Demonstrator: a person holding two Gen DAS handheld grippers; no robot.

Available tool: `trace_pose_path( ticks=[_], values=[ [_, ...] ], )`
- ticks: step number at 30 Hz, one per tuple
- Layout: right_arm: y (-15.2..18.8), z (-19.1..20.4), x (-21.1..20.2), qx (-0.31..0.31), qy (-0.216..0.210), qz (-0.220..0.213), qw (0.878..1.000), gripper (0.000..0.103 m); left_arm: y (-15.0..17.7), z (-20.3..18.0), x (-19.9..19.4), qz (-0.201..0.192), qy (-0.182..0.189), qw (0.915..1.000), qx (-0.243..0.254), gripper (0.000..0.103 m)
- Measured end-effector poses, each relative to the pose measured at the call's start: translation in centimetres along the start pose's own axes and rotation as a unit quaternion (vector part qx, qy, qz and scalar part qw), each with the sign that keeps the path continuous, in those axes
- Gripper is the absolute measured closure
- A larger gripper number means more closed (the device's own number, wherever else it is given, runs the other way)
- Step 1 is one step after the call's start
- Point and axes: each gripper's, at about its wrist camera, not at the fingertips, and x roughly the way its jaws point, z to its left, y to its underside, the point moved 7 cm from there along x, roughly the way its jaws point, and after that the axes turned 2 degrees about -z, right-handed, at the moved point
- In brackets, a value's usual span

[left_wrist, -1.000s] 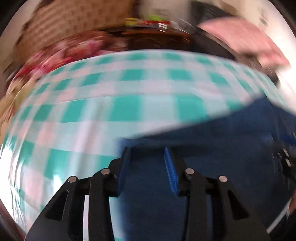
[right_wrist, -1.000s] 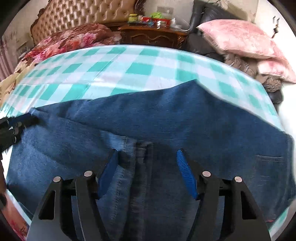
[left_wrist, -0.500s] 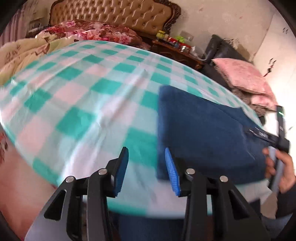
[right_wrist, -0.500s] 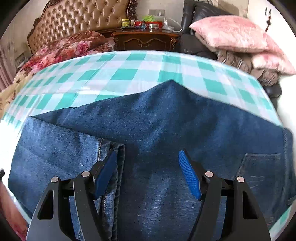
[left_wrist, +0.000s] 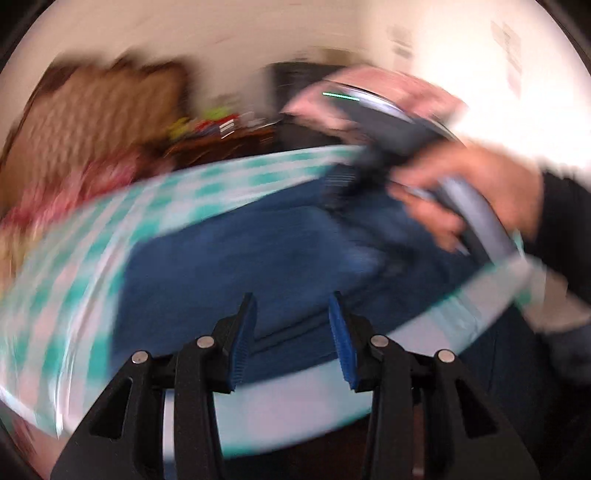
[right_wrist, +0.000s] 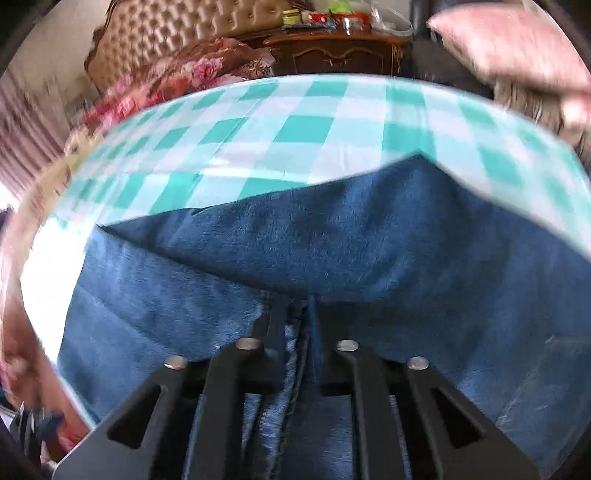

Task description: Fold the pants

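Note:
Blue jeans (right_wrist: 332, 251) lie folded on a table with a green and white check cloth (right_wrist: 295, 122). My right gripper (right_wrist: 295, 314) is shut on a doubled seam edge of the jeans near the front, pointing steeply down. The left wrist view is blurred by motion. It shows the jeans (left_wrist: 240, 258) and my left gripper (left_wrist: 293, 332) above their near edge, jaws apart, with nothing pinched between the blue pads. In that view a hand (left_wrist: 469, 192) holds the right gripper (left_wrist: 341, 184) down on the far part of the jeans.
Behind the table stand a tufted headboard (right_wrist: 192, 33), floral bedding (right_wrist: 177, 81) and a dark wooden nightstand (right_wrist: 340, 51) with small bottles on it. Pink pillows (right_wrist: 509, 48) are piled at the back right. The table's near edge (left_wrist: 295, 413) is close under the left gripper.
The right jaws have closed on the jeans' seam edge. The left gripper has swung fast from the bare check cloth round to the jeans, facing the right hand.

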Motion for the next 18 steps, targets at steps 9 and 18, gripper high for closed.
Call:
trace_pose_path(
  ticks=[9, 18],
  values=[
    [-0.1, -2.5, 0.3, 0.046, -0.040, 0.016, 0.998, 0.084, -0.5, -4.4, 7.0, 0.028, 0.000, 0.9984, 0.050, 0.086],
    [-0.5, -2.4, -0.8, 0.063, -0.086, 0.008, 0.994, 0.083, -2.0, -3.8, 6.8, 0.013, -0.005, 0.9995, 0.028, 0.093]
  ],
)
